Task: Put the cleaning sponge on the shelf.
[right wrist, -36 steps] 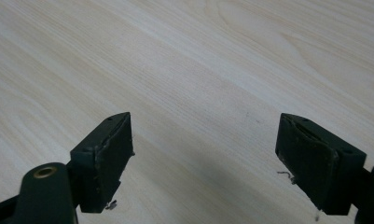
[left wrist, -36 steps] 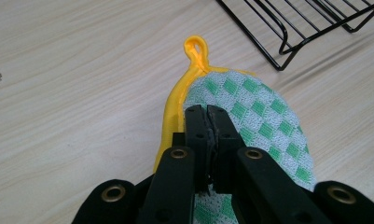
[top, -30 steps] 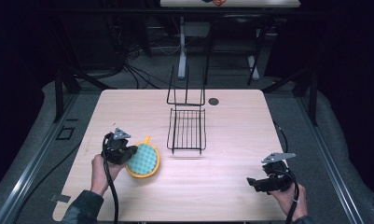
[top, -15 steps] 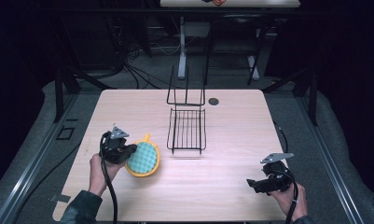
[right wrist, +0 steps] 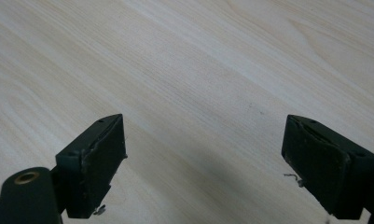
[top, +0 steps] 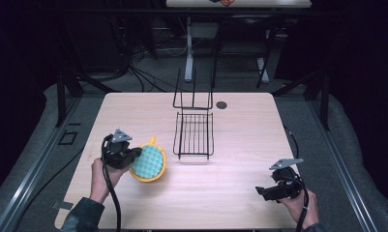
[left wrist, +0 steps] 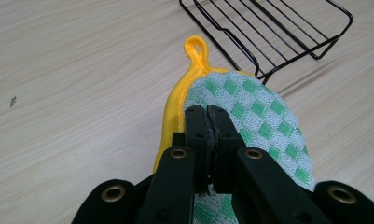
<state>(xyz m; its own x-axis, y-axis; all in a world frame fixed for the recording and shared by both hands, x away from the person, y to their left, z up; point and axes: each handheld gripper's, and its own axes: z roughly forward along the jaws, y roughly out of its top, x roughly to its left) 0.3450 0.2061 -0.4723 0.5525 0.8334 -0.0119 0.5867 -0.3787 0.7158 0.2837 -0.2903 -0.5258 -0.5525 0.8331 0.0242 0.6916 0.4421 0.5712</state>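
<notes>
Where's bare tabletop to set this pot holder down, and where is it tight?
Free: the wide strip of light wooden table between the left gripper, shut on the round green-checked, yellow-edged pot holder, and the open right gripper; also the right side beyond the black wire rack. Tight: the gap between pot holder and rack.

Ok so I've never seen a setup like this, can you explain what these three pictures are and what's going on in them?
A person sits at a wooden table holding a hand-operated two-jaw gripper in each hand. One picture comes from a fixed camera above, looking down. The other two come from small cameras riding on each gripper, looking along its black jaws. The left gripper is shut on a round potholder, green-checked with a yellow rim and hanging loop, its edge pinched between the jaws. The right gripper is open over bare wood near the table's front right. A black wire rack stands mid-table, with a small dark disc beyond it.
</notes>
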